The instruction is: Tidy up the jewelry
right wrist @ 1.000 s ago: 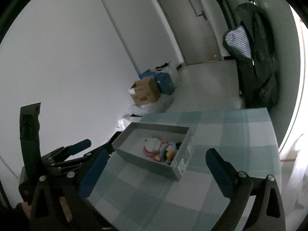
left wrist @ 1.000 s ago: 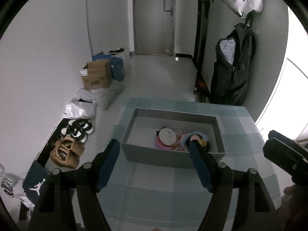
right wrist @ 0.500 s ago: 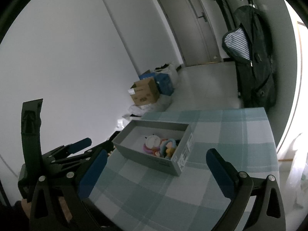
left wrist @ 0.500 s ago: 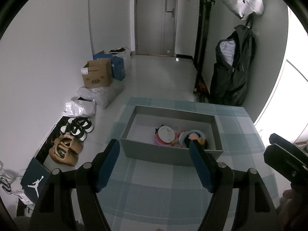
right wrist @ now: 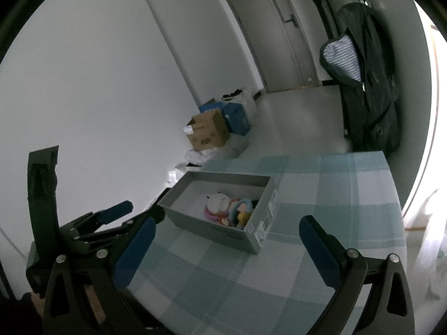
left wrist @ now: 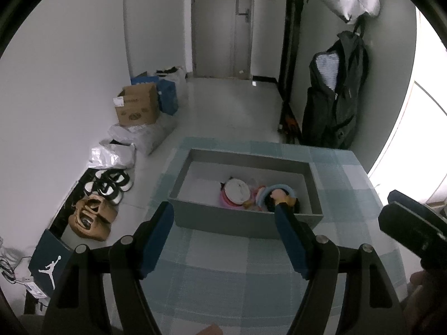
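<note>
A: What is different from a second ago?

B: Little. In the left wrist view the box [left wrist: 245, 220] sits a shade higher and further from the left gripper [left wrist: 225, 215]; its near wall no longer reaches as far down between the fingers. More checked cloth [left wrist: 223, 265] shows in front of it.

A: And the right side?

B: The right gripper [right wrist: 227, 229] has tipped slightly. The box [right wrist: 223, 231] now lies a bit higher and further left in its view, and the door [right wrist: 268, 33] leans more.

A: The jaws?

B: No change I can report there. The jewelry [left wrist: 251, 195] in the box has only shifted with the view.
</note>
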